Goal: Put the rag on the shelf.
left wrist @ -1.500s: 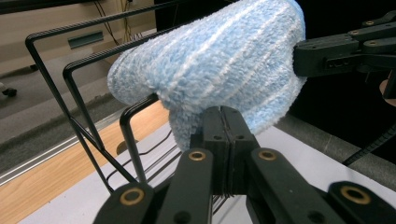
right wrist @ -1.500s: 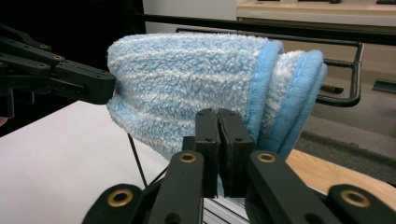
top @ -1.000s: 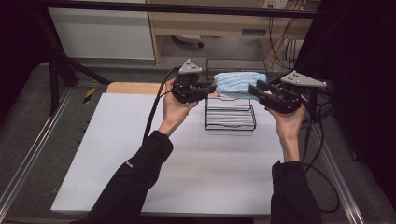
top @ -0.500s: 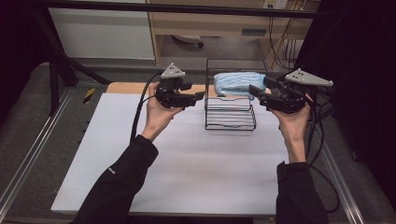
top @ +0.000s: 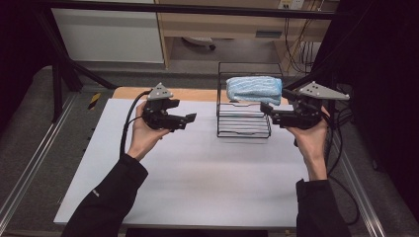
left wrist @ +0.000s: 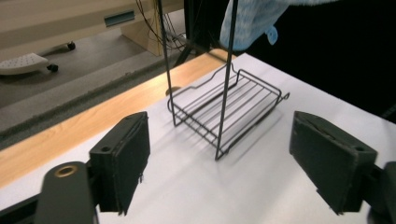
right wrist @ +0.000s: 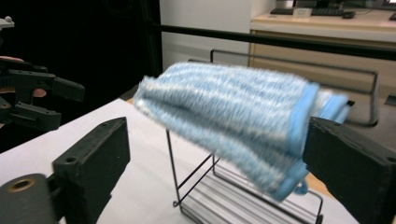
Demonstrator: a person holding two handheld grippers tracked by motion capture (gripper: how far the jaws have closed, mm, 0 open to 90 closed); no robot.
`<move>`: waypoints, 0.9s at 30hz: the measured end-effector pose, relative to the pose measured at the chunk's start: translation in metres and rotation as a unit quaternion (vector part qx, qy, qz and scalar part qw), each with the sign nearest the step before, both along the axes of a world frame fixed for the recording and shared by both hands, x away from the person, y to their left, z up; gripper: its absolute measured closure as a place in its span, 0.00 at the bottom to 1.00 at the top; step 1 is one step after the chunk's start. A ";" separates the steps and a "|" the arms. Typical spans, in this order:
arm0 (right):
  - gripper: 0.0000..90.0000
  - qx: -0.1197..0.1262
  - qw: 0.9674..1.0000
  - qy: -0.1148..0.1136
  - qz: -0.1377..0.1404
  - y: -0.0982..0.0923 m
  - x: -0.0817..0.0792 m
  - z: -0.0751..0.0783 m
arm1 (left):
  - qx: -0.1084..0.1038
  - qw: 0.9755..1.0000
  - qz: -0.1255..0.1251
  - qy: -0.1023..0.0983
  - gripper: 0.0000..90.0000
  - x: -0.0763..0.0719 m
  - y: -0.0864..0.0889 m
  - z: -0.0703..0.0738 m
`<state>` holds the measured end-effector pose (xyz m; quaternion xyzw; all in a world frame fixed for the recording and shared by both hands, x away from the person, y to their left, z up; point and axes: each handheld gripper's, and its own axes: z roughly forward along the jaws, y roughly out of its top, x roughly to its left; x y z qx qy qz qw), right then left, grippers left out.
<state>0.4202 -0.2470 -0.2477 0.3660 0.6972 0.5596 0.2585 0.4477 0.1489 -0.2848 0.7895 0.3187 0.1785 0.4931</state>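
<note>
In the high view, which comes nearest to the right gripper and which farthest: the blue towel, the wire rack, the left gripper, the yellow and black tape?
1. The blue towel, hung over the rack's top bar, just left of the right gripper; the wire rack is too close to call.
2. The left gripper, across the rack.
3. The yellow and black tape, beyond the table's far left corner.
</note>
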 end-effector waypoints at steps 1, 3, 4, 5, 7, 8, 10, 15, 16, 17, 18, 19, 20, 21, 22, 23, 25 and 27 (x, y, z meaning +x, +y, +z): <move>0.06 -0.001 1.000 0.003 0.003 0.000 -0.001 -0.003 | 0.000 1.000 0.002 0.001 0.19 -0.002 0.004 -0.004; 0.05 -0.004 1.000 0.007 0.007 0.001 -0.003 -0.010 | 0.000 1.000 0.007 0.005 0.17 -0.006 0.013 -0.012; 0.04 -0.004 1.000 0.009 0.008 0.002 -0.005 -0.014 | -0.001 1.000 0.010 0.007 0.15 -0.008 0.017 -0.016; 0.04 -0.004 1.000 0.010 0.008 0.002 -0.006 -0.018 | -0.001 1.000 0.012 0.008 0.14 -0.010 0.022 -0.020; 0.03 -0.004 1.000 0.016 0.011 0.003 -0.009 -0.027 | -0.001 1.000 0.015 0.013 0.13 -0.014 0.031 -0.028; 0.02 -0.005 1.000 0.020 0.014 0.003 -0.010 -0.031 | -0.002 1.000 0.017 0.015 0.12 -0.016 0.035 -0.033; 0.01 -0.009 0.999 0.030 0.018 0.003 -0.012 -0.041 | 0.000 1.000 0.020 0.020 0.11 -0.021 0.043 -0.042; 0.01 -0.003 0.999 0.048 0.024 0.000 -0.017 -0.065 | 0.002 0.999 0.034 0.030 0.11 -0.032 0.062 -0.065; 0.01 -0.001 0.998 0.053 0.024 0.000 -0.018 -0.070 | 0.000 0.999 0.035 0.033 0.11 -0.034 0.065 -0.070; 0.01 -0.001 0.998 0.056 0.026 0.000 -0.019 -0.074 | -0.002 0.999 0.037 0.034 0.11 -0.036 0.069 -0.075; 0.01 0.000 0.998 0.060 0.028 0.000 -0.020 -0.079 | -0.002 0.999 0.040 0.036 0.11 -0.038 0.072 -0.080; 0.01 -0.001 0.998 0.061 0.030 0.000 -0.022 -0.084 | -0.001 0.998 0.041 0.039 0.11 -0.040 0.076 -0.085; 0.01 -0.001 0.997 0.064 0.033 0.000 -0.023 -0.089 | 0.000 0.998 0.043 0.042 0.11 -0.042 0.079 -0.091; 0.01 -0.001 0.997 0.067 0.036 0.000 -0.024 -0.093 | 0.003 0.998 0.046 0.045 0.11 -0.044 0.082 -0.096; 0.01 -0.004 0.997 0.072 0.037 0.001 -0.025 -0.097 | 0.004 0.998 0.048 0.049 0.11 -0.045 0.085 -0.100; 0.01 -0.008 0.996 0.074 0.040 0.001 -0.026 -0.102 | 0.004 0.997 0.049 0.052 0.11 -0.047 0.088 -0.105; 0.01 -0.011 0.996 0.080 0.043 0.002 -0.028 -0.110 | 0.002 0.997 0.053 0.056 0.11 -0.051 0.093 -0.112; 0.01 -0.013 0.995 0.087 0.046 0.003 -0.030 -0.118 | 0.008 0.997 0.054 0.057 0.11 -0.055 0.098 -0.119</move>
